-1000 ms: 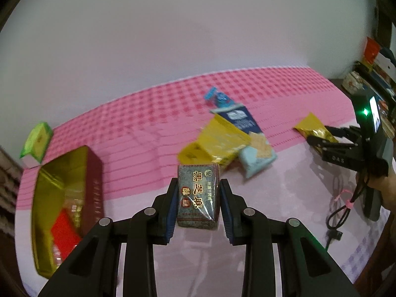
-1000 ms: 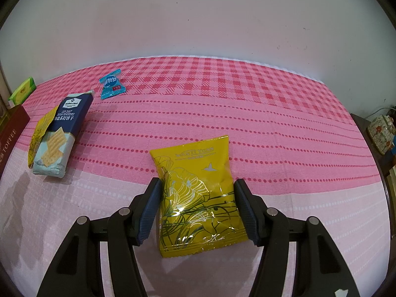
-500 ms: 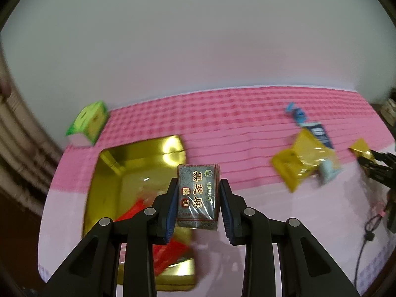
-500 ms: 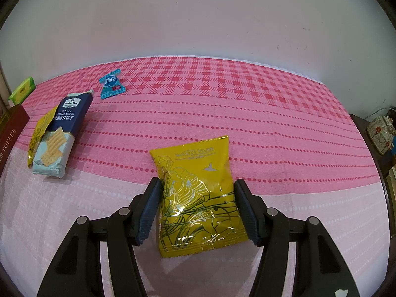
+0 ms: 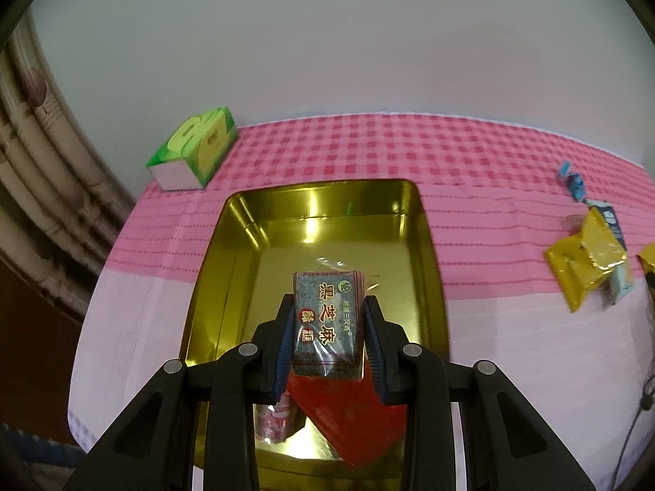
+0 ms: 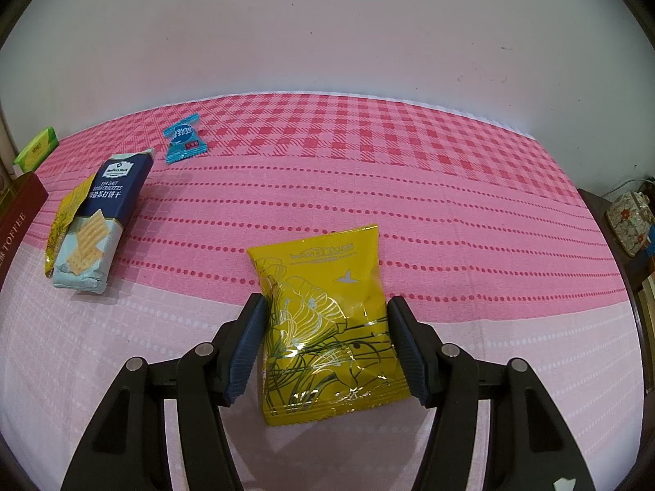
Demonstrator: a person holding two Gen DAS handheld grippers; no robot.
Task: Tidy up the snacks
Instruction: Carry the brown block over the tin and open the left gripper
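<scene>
In the left wrist view, my left gripper (image 5: 329,302) is shut on a grey sesame snack packet (image 5: 327,327), held above the open gold tin (image 5: 319,212). Under the packet, a red packet (image 5: 356,417) and a small red-and-white packet (image 5: 276,419) lie in the tin. In the right wrist view, my right gripper (image 6: 327,300) has its pads against both sides of a yellow foil packet (image 6: 331,319) lying on the pink cloth. Further left lie a cracker pack (image 6: 98,221) on another yellow packet (image 6: 65,221), and a blue candy (image 6: 184,143).
A green tissue box (image 5: 196,147) stands beyond the tin near the wall. A dark red toffee tin lid (image 6: 16,221) shows at the left edge of the right wrist view. A patterned box (image 6: 630,221) sits off the table's right end.
My left gripper has swung left with the sesame packet, from over the snack pile to over the gold tin. The right gripper and yellow packet have not moved.
</scene>
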